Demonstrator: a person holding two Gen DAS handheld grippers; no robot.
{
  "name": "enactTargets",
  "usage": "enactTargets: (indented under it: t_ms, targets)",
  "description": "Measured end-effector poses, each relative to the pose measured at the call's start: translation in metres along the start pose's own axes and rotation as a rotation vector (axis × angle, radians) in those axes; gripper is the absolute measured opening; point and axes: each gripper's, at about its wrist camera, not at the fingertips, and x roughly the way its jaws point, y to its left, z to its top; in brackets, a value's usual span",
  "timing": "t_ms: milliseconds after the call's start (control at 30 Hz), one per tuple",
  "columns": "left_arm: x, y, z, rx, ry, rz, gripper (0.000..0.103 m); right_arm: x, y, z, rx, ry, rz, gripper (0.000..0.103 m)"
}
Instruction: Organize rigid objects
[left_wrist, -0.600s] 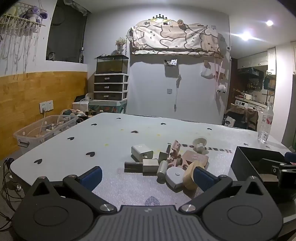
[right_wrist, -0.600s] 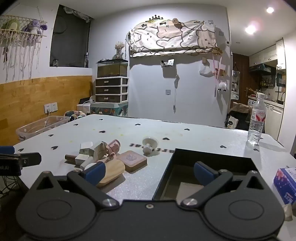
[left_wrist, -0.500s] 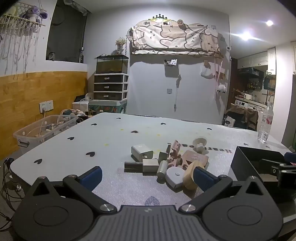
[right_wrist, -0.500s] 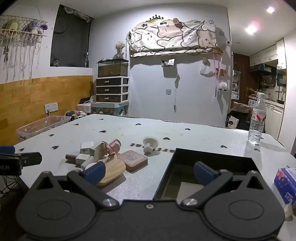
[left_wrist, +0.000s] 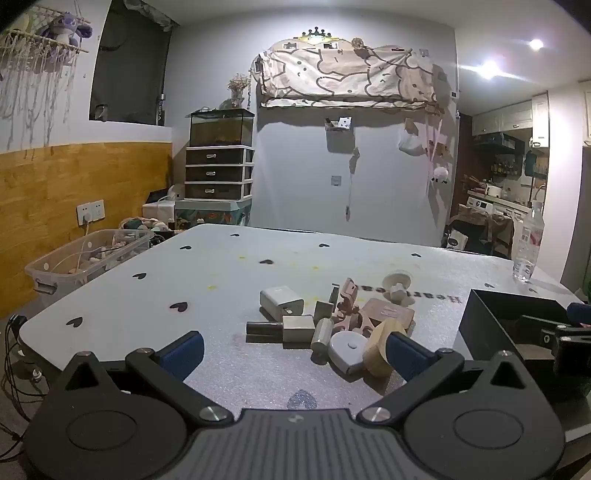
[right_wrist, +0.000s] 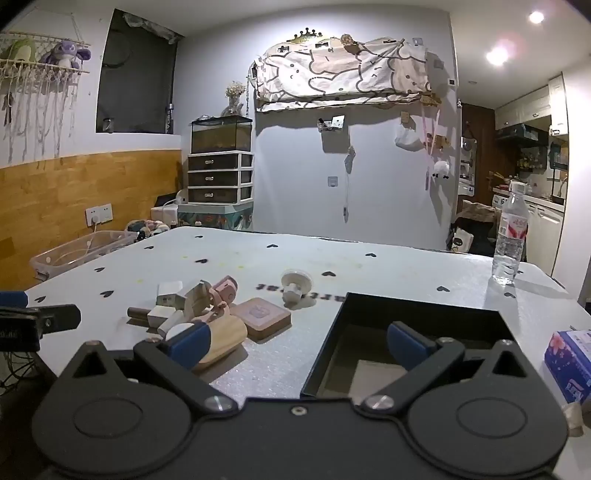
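A heap of small rigid objects lies mid-table: a white charger (left_wrist: 281, 302), a grey cylinder (left_wrist: 322, 331), a white round tape measure (left_wrist: 346, 349), a wooden block (left_wrist: 379, 347), a pink square coaster (left_wrist: 388, 312) and a white suction knob (left_wrist: 397, 287). The same heap shows in the right wrist view, with the coaster (right_wrist: 260, 315) and wooden block (right_wrist: 223, 336). A black open box (right_wrist: 413, 332) sits to its right, also seen as a box (left_wrist: 502, 321). My left gripper (left_wrist: 293, 349) stands open just short of the heap. My right gripper (right_wrist: 295, 343) is open over the box's near left corner.
The table (left_wrist: 147, 295) is white with black hearts. A water bottle (right_wrist: 510, 240) stands at the far right. A tissue pack (right_wrist: 570, 360) lies at the right edge. A clear plastic bin (left_wrist: 85, 258) sits beyond the table's left side.
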Motion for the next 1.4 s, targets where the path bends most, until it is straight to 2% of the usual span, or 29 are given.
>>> enactTargets:
  t_ms: [1400]
  targets:
    - [0.0000,-0.0001,0.0000,0.004,0.001,0.002,0.103,-0.0034,-0.0038,0.0013,0.018,0.006,-0.006,0.103]
